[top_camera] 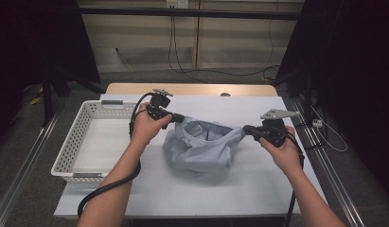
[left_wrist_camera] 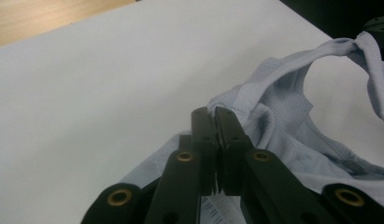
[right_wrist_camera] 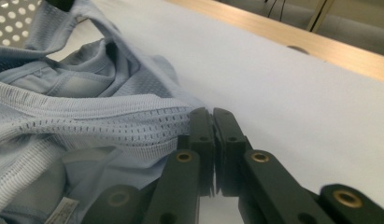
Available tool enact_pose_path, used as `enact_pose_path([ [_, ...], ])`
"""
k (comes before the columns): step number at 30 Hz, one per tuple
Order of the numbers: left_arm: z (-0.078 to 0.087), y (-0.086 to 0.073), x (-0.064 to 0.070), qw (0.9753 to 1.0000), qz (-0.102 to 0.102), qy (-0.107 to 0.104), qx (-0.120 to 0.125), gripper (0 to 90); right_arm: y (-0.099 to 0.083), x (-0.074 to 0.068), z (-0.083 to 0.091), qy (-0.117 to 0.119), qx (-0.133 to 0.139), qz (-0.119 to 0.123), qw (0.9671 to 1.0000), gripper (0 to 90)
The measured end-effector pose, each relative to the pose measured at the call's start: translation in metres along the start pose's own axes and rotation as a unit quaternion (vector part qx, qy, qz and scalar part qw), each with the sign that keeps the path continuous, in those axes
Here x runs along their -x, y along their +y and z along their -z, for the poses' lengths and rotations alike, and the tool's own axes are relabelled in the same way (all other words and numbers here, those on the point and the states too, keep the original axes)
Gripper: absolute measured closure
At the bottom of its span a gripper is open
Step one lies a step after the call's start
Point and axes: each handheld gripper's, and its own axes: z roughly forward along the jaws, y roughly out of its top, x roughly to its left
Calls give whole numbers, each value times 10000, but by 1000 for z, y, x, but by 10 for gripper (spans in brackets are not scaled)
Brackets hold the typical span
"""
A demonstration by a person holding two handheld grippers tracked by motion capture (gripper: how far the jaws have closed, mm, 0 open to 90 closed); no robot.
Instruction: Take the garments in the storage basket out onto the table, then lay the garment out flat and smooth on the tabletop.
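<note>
Pale blue mesh garment (top_camera: 201,146), perforated knit with ribbed hem, bunched mid-table on white cloth (top_camera: 230,189). Strung between tongs: left gripper (top_camera: 177,117) pinching left edge, right gripper (top_camera: 249,129) pinching right hem. White perforated basket (top_camera: 69,156) at left.

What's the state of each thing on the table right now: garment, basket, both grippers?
Light blue mesh garment: bunched, stretched between the grippers, lower part on the table.
White basket: empty, upright at table's left, apart from the garment.
Left gripper: shut on the garment's hem.
Right gripper: shut on a mesh edge of the garment.
White table cover: flat.
</note>
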Motion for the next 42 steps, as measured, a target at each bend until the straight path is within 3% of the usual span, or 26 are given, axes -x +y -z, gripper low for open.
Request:
enact_pose_path([
  [22, 39, 21, -5, 9994, 1, 182, 305, 877, 39, 4, -3, -255, 135, 210, 9994, 884],
  [30, 46, 28, -7, 9992, 8, 197, 338, 877, 47, 3, -4, -292, 182, 239, 9991, 884],
  [42, 41, 40, -9, 9991, 7, 293, 318, 877, 56, 12, -12, -420, 249, 132, 9987, 884],
])
